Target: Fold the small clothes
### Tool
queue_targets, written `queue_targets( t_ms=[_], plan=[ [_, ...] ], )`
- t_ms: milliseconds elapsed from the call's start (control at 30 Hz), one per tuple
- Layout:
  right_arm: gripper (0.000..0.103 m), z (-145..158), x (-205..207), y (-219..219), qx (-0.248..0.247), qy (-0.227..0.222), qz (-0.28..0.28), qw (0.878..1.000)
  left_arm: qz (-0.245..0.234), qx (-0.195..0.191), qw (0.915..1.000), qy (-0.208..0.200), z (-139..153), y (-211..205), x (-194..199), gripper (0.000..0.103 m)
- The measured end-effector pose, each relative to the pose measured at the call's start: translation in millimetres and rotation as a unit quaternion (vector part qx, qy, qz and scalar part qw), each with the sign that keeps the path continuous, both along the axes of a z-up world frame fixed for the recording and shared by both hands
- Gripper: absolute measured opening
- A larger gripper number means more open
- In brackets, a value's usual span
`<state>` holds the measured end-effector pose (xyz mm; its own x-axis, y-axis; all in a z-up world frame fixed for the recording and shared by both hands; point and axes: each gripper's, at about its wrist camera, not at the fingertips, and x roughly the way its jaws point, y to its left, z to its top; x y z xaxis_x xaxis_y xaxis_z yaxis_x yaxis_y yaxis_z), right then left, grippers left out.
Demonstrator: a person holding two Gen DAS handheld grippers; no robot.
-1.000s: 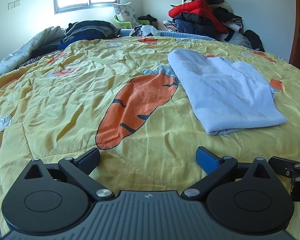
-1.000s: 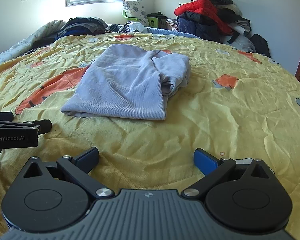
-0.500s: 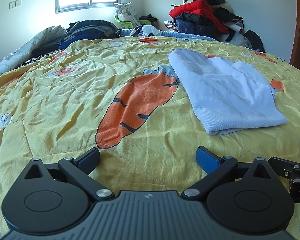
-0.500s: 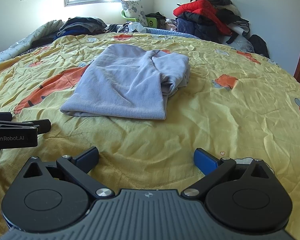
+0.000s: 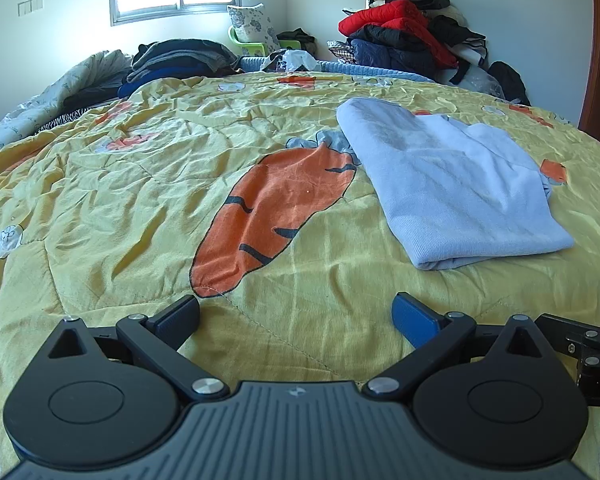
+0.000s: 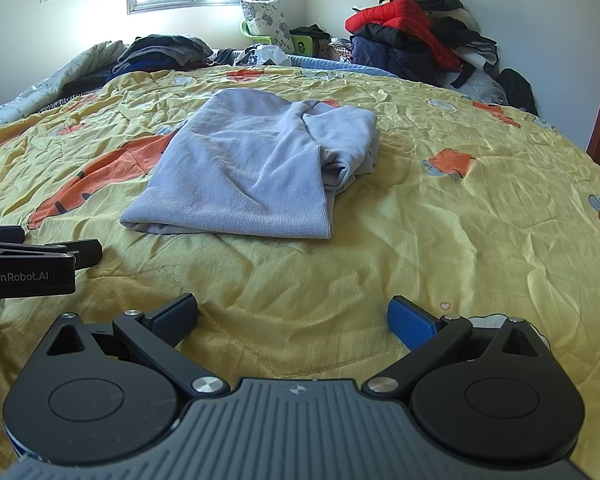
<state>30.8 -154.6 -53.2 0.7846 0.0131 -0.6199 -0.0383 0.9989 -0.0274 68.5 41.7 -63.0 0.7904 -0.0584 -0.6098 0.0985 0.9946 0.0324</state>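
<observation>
A pale blue ribbed-knit garment [image 6: 244,176] lies folded, roughly rectangular, in the middle of the right wrist frame on the crinkled yellow quilt [image 6: 440,240], one bunched side perhaps a sleeve. The left gripper [image 5: 296,314] and right gripper [image 6: 292,314] both hover spread and empty at the lower edge.

Bare yellow quilt [image 6: 440,240] is left on all sides of the folded light-blue garment [image 6: 244,176], widest on its right and near sides, so it can be approached unhindered. Between the left gripper [image 5: 296,312] and right gripper [image 6: 292,312], both spread wide with nothing between the fingers, only quilt is seen. The far edge is blocked by a dark clothes stack [image 6: 160,54] and a jacket pile [image 6: 412,40].
</observation>
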Motion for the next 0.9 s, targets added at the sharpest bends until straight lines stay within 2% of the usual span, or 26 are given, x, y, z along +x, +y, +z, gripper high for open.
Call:
queue_targets(
  t_ms=[900],
  plan=[
    [0.102, 0.5, -0.7, 1.5, 0.006, -0.007, -0.022, 1.0, 0.0, 0.0, 1.0, 0.0, 0.1, 0.0, 0.5, 0.103]
  ],
)
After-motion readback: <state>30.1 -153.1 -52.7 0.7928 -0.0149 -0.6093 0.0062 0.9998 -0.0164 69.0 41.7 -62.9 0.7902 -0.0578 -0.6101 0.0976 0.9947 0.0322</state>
